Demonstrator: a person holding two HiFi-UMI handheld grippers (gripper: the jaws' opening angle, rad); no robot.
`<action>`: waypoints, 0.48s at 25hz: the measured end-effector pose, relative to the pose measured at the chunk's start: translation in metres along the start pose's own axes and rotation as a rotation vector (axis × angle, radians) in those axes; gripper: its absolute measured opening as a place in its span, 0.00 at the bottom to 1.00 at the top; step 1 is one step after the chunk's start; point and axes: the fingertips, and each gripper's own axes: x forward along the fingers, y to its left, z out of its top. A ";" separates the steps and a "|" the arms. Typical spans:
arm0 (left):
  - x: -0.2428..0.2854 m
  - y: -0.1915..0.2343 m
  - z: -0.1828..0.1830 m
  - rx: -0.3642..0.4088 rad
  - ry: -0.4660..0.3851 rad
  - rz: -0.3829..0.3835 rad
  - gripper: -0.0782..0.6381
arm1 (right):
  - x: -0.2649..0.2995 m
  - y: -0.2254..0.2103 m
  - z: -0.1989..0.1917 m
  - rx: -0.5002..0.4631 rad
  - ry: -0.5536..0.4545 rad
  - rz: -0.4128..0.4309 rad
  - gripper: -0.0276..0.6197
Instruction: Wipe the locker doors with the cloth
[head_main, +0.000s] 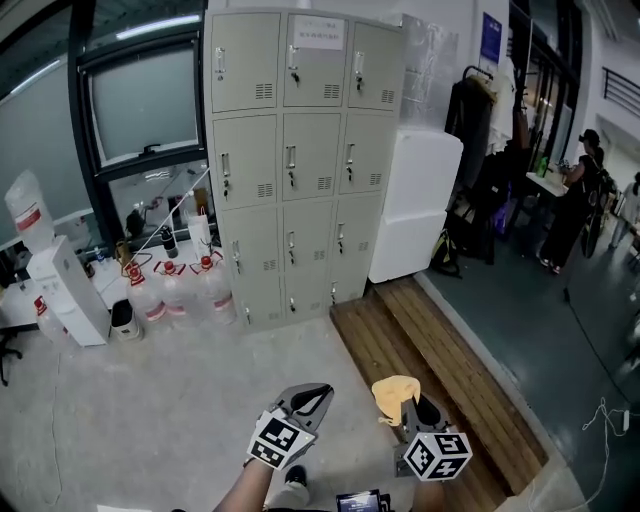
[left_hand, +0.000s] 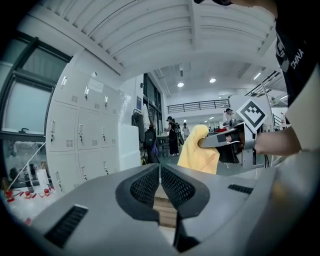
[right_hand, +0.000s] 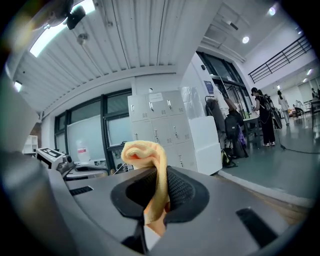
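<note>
Left gripper view reveals cloth (left_hand: 198, 157) hanging under right tool (left_hand: 201, 143).

Twelve locker doors (head_main: 310, 155); one cloth (head_main: 392, 390); one left hand-held gripper (head_main: 322, 393); one right hand-held gripper (head_main: 410, 405)

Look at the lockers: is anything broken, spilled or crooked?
Nothing really stands out. The lockers have all their doors shut, as far as the head view shows. The water jugs beside them stand upright. The yellow cloth sits pinched in the right gripper, not yet on a door.
</note>
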 end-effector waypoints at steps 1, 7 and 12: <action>0.009 0.015 0.003 0.002 -0.004 -0.007 0.15 | 0.015 0.000 0.007 -0.005 -0.006 -0.006 0.14; 0.054 0.092 0.022 0.028 -0.022 -0.059 0.15 | 0.095 0.004 0.040 -0.011 -0.028 -0.046 0.14; 0.081 0.134 0.017 0.017 -0.012 -0.093 0.15 | 0.141 0.006 0.045 -0.019 -0.018 -0.076 0.14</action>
